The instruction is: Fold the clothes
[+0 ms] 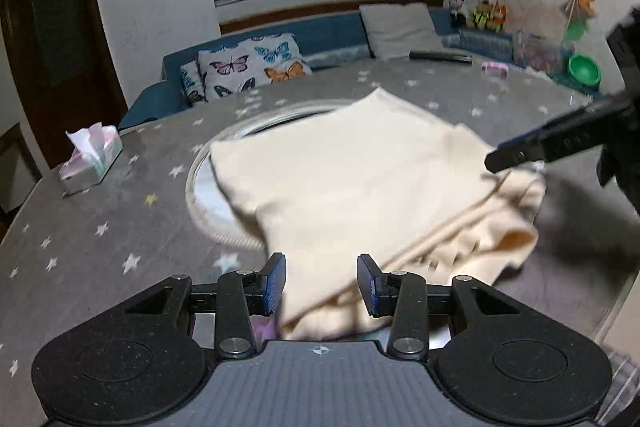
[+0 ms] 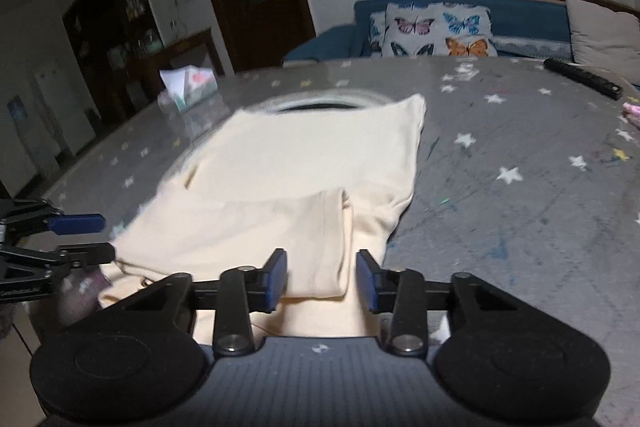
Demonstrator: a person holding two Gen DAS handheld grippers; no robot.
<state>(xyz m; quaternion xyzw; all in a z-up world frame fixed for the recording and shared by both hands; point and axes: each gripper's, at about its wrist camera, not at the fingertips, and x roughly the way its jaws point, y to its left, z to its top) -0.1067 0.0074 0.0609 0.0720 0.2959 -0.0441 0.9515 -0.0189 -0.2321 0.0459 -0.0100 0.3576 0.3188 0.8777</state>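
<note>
**Cream Garment Partly Folded, Both Grippers Parted at Its Near Edge**

While both grippers stand at the near hem, neither clamps cloth. In the left wrist view the left gripper [image 1: 321,285] sits at lower centre, its blue pads spread wide, with the cream garment [image 1: 360,179] lying in the gap between them; no pad presses the fabric. In the right wrist view the right gripper [image 2: 321,281] is likewise spread wide at lower centre, straddling a folded-over flap [image 2: 280,239] of the same garment [image 2: 312,151].

The garment lies in several layers in mid-frame on the star-patterned table [image 1: 100,227], partly covering a round white inset [image 1: 204,203]. Judgement: the stacked layers fit a fold in progress or one just laid down; the pictures do not settle which.

Edges: the far corner [image 2: 418,103] lies flat; the right-hand edge in the left view is bunched and rolled [image 1: 516,239].

Open room: bare table shows at lower left of the left view and across the right half of the right view. A tissue box [image 1: 92,159] stands well apart at mid-left; a remote [image 2: 582,79] lies at upper right.
</note>
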